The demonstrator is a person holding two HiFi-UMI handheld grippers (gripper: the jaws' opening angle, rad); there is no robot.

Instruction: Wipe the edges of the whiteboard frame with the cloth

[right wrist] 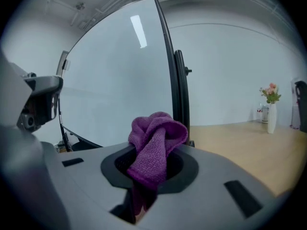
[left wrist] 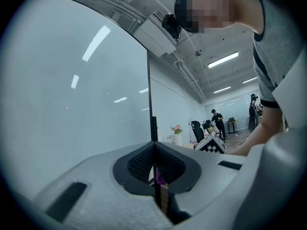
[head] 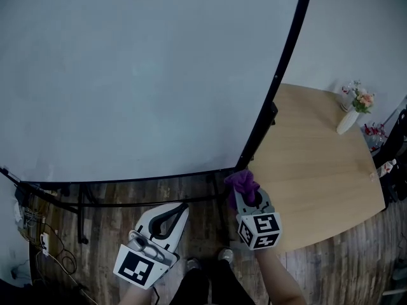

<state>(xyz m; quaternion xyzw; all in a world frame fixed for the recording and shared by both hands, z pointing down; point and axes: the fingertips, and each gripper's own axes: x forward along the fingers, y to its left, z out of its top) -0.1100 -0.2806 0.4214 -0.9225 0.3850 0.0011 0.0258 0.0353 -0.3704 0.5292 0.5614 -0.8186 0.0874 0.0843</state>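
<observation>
Right gripper (right wrist: 149,172): fingers (right wrist: 113,168) clamped on the purple cloth (right wrist: 156,143); a knotted bunch stands proud of the tips and a tail hangs down between them. Left gripper (left wrist: 154,175): fingers (left wrist: 135,163) pressed together with nothing between them; the purple fleck in the seam is the cloth beyond. In the head view the cloth sits at the lower right corner of the whiteboard frame (head: 275,84), touching it or just short of it; we cannot tell which.

Judgement on the step: the wipe looks about to begin at this corner. To do it well we would press the bunched part, not the fingertips, against the black edge; keep contact even along the upright; run in one direction; hold the clamp firm so the cloth is not dragged out; keep the left gripper clear of the path.

Hard to make out: the frame's top and left side are cut off in the head view; the bottom edge is dim against the stand (head: 82,203); no dirt on the frame is visible; the desk (head: 318,164) lies just beside the right edge and may limit room.
</observation>
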